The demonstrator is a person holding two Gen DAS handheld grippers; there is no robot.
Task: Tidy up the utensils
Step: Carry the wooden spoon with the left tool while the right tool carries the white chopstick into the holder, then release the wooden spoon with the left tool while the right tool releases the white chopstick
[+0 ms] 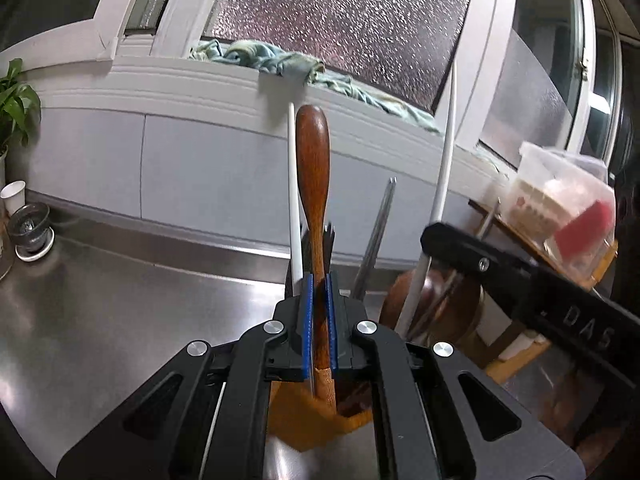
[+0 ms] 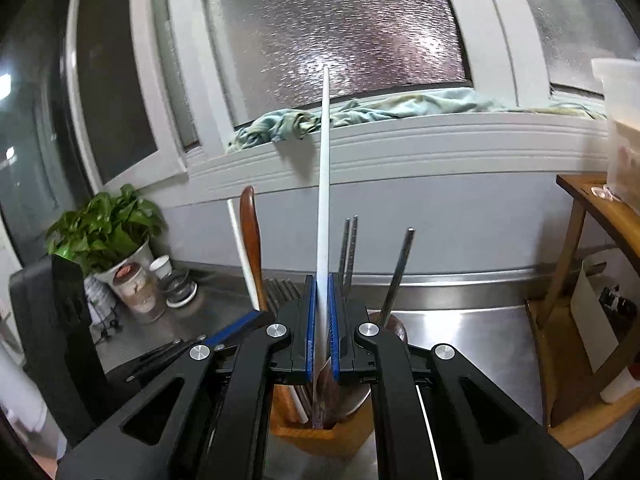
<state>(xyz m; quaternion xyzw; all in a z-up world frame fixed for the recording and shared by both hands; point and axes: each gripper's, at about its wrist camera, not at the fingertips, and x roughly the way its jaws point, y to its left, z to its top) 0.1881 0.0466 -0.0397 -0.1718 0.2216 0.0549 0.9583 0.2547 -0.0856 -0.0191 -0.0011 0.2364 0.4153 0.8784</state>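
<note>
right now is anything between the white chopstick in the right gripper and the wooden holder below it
Nothing separate blocks it. The right gripper is shut on the white chopstick above the wooden holder, but the holder is already crowded with a wooden spoon and metal chopsticks.

Both grippers, left gripper (image 1: 319,312) and right gripper (image 2: 321,320), are black linkages with round silver pivot screws and blue-padded fingers; the right's arm bears pale lettering, perhaps "DAS".
</note>
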